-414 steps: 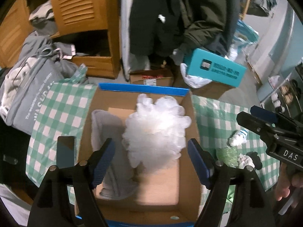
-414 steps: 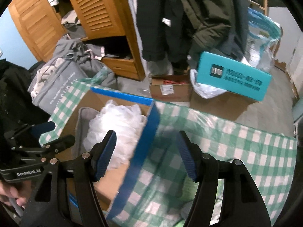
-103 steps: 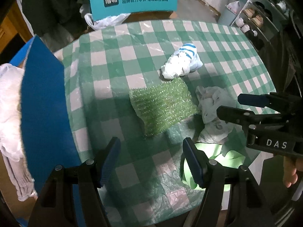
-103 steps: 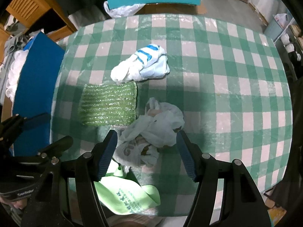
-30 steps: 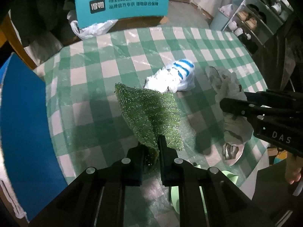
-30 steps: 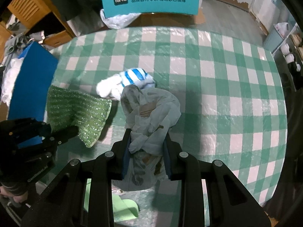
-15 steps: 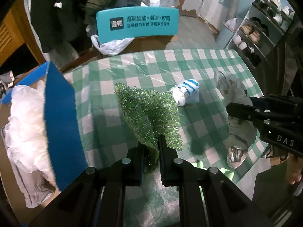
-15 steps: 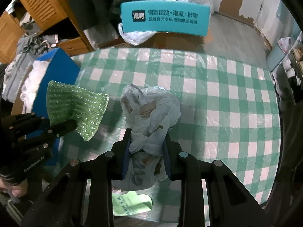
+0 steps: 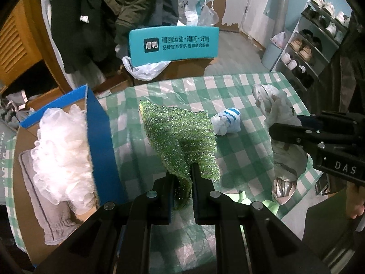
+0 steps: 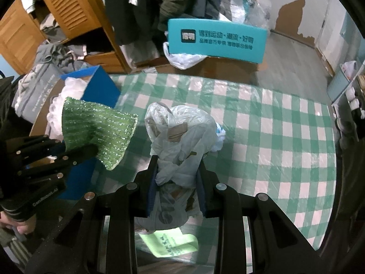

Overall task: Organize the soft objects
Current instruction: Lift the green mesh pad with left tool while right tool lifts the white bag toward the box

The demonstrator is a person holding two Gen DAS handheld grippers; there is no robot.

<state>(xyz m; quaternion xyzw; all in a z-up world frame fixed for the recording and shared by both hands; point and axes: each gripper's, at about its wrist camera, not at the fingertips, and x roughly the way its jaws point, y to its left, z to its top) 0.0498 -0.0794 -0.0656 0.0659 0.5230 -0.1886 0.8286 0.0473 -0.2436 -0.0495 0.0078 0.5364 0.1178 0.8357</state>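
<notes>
Standing at the table's left edge with blue flaps raised, the cardboard box (image 9: 100, 150) serves as the collection bin; a white mesh pouf (image 9: 61, 150) and grey garment (image 9: 49, 217) already lie inside. Clear of the checked tablecloth (image 10: 273, 137), the right gripper (image 10: 176, 180) pinches a crumpled white plastic bag (image 10: 182, 137), which droops below its jaws. Beside the box, the left gripper (image 9: 182, 182) is clamped on one corner of a glittery green cloth (image 9: 182, 134), which fans out stiffly.
</notes>
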